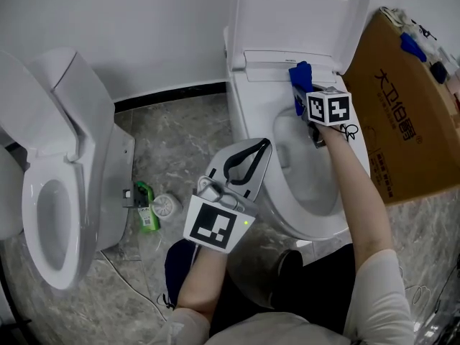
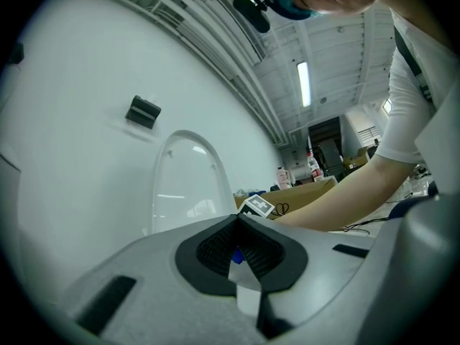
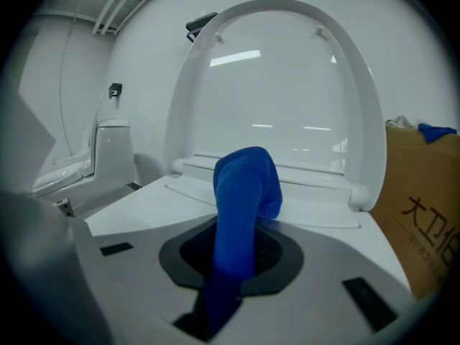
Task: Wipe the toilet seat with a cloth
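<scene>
The white toilet has its lid [image 1: 302,13] raised and its seat [image 1: 277,207] down. My right gripper [image 1: 303,98] sits at the back of the seat near the hinge, shut on a blue cloth [image 1: 300,81]. In the right gripper view the cloth [image 3: 244,192] rises out of the jaws and folds over, with the seat [image 3: 144,207] and lid [image 3: 287,106] behind it. My left gripper [image 1: 264,146] hovers over the seat's left side. Its jaws are shut with nothing held, and the pads [image 2: 215,246] meet in the left gripper view.
A cardboard box [image 1: 402,106] with blue rags [image 1: 412,47] on top stands right of the toilet. A second toilet [image 1: 50,214] stands at the left. A green bottle [image 1: 146,205] and a small white round object [image 1: 166,206] lie on the marble floor between them.
</scene>
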`<state>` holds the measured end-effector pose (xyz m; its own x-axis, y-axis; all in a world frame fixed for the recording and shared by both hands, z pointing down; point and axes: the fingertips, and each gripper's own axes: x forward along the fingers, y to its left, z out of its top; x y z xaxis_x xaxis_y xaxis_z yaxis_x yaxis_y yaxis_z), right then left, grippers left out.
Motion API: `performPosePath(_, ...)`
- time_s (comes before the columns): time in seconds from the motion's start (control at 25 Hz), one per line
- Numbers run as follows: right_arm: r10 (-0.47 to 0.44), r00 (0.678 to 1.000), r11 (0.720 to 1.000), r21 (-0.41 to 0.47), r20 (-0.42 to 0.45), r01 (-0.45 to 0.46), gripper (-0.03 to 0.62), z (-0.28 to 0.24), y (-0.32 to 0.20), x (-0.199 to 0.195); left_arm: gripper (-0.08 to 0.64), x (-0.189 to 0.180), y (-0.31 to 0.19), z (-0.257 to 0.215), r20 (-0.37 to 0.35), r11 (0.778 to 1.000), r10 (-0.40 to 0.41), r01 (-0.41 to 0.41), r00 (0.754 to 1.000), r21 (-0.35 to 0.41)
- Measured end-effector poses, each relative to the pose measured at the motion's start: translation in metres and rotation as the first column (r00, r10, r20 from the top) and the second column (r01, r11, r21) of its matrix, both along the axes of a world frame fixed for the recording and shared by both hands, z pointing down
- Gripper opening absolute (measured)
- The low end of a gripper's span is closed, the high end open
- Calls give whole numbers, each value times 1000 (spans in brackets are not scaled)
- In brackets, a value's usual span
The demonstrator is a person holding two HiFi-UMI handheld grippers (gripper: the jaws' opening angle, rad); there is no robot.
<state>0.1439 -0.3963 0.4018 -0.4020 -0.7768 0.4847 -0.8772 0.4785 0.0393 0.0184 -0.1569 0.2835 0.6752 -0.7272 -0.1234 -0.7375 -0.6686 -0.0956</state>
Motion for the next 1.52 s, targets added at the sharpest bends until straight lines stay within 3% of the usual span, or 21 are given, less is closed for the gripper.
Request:
performPosePath(0.28,-6,1000,1000,-4,18,6,46,0,0,-8,6,-8,-1,-5,-35,1000,-9,9,999,2)
performPosePath(0.76,-40,996,999,-18,74,42,46,-3,8,-33,6,-8,5,-9,-23,1000,-7,7,1000,16)
performPosePath(1.52,-129,988,991,-21,88,131,46,-2,23,-64,6,-18,10,-13,-22,999,-32,32,999,21)
